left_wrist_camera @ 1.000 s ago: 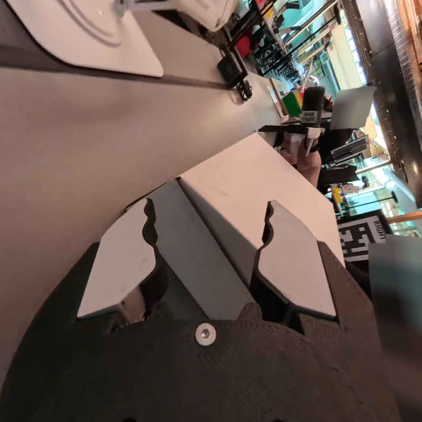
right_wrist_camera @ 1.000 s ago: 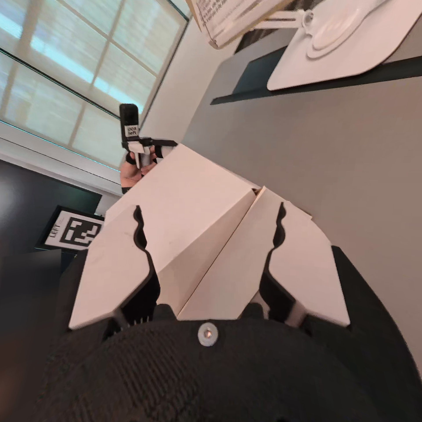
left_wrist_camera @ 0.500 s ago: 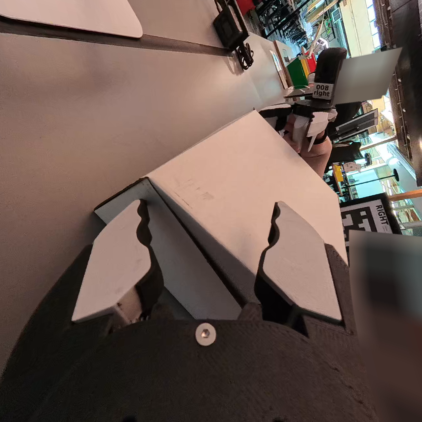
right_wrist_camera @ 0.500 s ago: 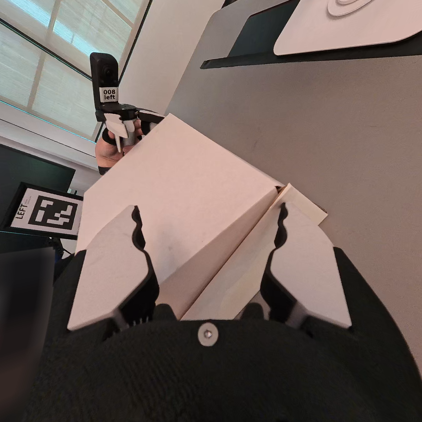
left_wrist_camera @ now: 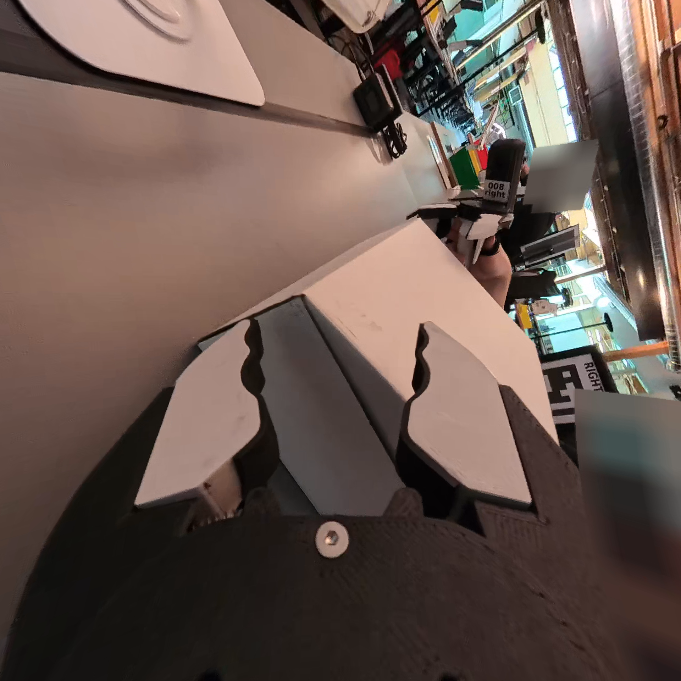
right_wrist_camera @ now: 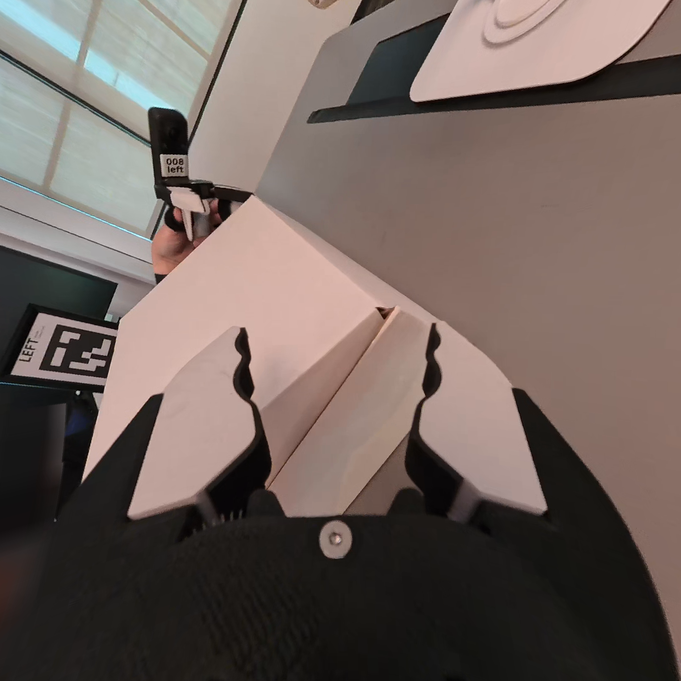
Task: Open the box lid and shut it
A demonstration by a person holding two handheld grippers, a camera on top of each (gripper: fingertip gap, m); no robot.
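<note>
A white cardboard box lies on the grey table (left_wrist_camera: 147, 221). Its lid (left_wrist_camera: 387, 294) sits at a slight angle over the base (left_wrist_camera: 294, 387), with a thin seam between them. My left gripper (left_wrist_camera: 337, 326) is open, its fingers straddling the box's near end without pinching it. My right gripper (right_wrist_camera: 337, 328) is open and straddles the opposite end, where the lid (right_wrist_camera: 258, 294) and base (right_wrist_camera: 361, 405) part in a small gap at the corner. Each view shows the other hand-held gripper at the far end: the right gripper (left_wrist_camera: 479, 224) and the left gripper (right_wrist_camera: 191, 206).
A white monitor-stand foot (left_wrist_camera: 147, 55) sits on the table behind the box and also shows in the right wrist view (right_wrist_camera: 534, 48). A black adapter with a cable (left_wrist_camera: 372, 103) lies farther back. Black-and-white marker boards (left_wrist_camera: 575, 390) (right_wrist_camera: 62, 353) stand near the front edge.
Both views dipped toward the table half a second ago and have tilted back up. The box stays between both pairs of open jaws, and the lid's seam looks about the same.
</note>
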